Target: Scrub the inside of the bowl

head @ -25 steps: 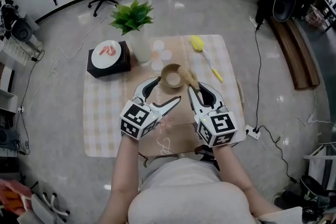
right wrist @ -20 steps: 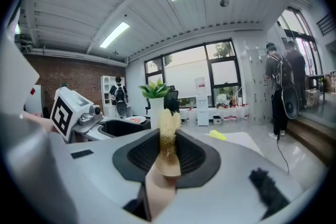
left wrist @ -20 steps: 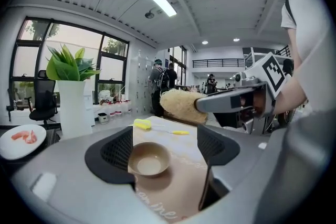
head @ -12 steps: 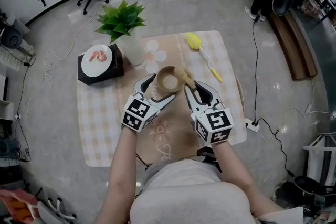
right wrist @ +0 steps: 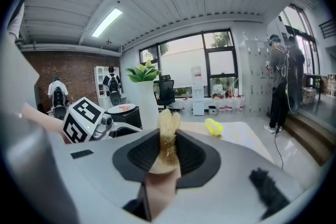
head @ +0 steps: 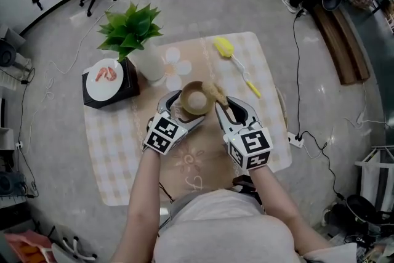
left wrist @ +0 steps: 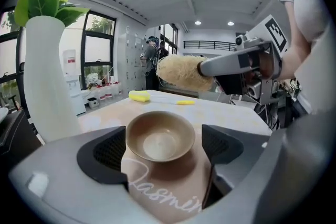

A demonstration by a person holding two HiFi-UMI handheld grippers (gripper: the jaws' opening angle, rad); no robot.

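Two hand-held grippers work over a square table (head: 271, 132) covered with a beige checked cloth.

- One round tan bowl (head: 196, 98) stands upright near the table's middle, on a plain tan runner. Its inside shows only smooth glaze with a paler patch at the bottom.
- Left gripper (left wrist: 164, 148): the jaws are opening, and the bowl (left wrist: 160, 136) sits between the pads. A clear gap shows at the right pad. The rim is just beside the left pad, and contact there is hard to judge.
- Right gripper (right wrist: 168, 153): the jaws are clamped on a pale, fibrous loofah scrubber (right wrist: 169, 136). Its rounded head sticks out past the pads and hangs just above the bowl's right rim (head: 215, 93).
- One white plate (head: 103, 77) rests on a black box at the far left of the table. It holds a few pink pieces, too small to identify.
- One tall white vase (head: 149, 63) next to the box holds a green leafy plant.
- One yellow long-handled brush (head: 233, 53) lies on the far right of the cloth, well apart from the bowl.

Hard to see:
- The scrubber's gripped end is buried between the right pads.
- The left gripper's body cuts off the white script on the runner.
- The person's arms and torso cover the near table edge.
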